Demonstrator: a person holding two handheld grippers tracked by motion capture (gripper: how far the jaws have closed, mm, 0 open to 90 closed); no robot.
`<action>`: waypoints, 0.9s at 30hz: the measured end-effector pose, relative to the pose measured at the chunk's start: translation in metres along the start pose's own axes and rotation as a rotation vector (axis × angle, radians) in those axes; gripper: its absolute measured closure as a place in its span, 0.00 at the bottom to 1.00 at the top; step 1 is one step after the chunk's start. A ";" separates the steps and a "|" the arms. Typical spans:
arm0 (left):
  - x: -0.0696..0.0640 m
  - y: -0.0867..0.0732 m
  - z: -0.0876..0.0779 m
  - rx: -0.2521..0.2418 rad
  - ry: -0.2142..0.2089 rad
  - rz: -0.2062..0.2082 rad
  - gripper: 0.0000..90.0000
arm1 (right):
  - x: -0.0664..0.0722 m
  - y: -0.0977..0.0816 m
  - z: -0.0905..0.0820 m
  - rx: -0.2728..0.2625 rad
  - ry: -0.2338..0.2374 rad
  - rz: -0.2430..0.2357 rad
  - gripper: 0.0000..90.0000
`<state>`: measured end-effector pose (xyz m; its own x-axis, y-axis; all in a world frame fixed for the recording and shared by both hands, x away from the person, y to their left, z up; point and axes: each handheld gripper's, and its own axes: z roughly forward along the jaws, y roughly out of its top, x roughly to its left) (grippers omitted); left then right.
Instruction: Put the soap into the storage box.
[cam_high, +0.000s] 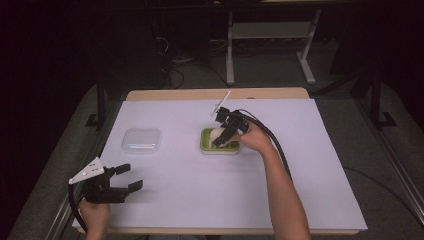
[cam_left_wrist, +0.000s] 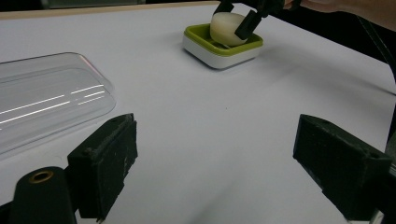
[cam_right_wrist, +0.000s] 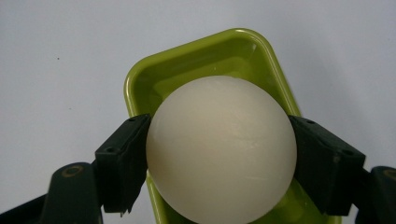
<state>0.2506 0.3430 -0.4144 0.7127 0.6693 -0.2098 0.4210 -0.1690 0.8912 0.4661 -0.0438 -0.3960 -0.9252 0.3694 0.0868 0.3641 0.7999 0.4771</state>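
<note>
My right claw (cam_high: 220, 136) is clamped on a pale cream ball (cam_right_wrist: 222, 149), one black jaw pressed flat to each side of it, and in the right gripper view the ball bulges well past both pads. It sits over a small green tray (cam_right_wrist: 196, 60) with a white base, and the tray's rim runs out behind the ball toward the far end; whether the ball rests on the tray floor or hangs just above it I cannot tell. From the high view the tray (cam_high: 206, 145) lies near the middle of the white surface (cam_high: 310, 170), slightly toward the far side, with my right hand (cam_high: 255, 136) reaching in from the right and the cable trailing back along my forearm. In the left gripper view the ball (cam_left_wrist: 226, 28) shows at the far end, standing up out of the tray (cam_left_wrist: 205, 46) with the other claw's dark jaws on either side of it. My left claw (cam_high: 129, 179) is released, its two jaws spread wide with nothing between them, held low over the near left corner of the surface. A clear plastic lid (cam_high: 141, 141) lies flat to the left of the tray, well apart from it, and it sits just beyond my left claw on the left side.
</note>
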 end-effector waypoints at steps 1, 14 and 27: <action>0.000 0.000 0.000 0.000 0.000 0.001 0.15 | 0.000 0.000 0.000 0.001 -0.002 -0.004 0.26; 0.000 0.000 0.000 0.001 -0.003 -0.001 0.15 | -0.001 0.000 0.003 0.005 -0.003 -0.005 0.26; 0.000 0.000 0.000 -0.002 -0.001 0.000 0.15 | -0.001 -0.001 0.003 0.009 -0.010 -0.007 0.26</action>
<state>0.2507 0.3431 -0.4144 0.7132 0.6686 -0.2104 0.4201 -0.1675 0.8919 0.4673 -0.0434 -0.3989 -0.9266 0.3685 0.0744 0.3585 0.8065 0.4701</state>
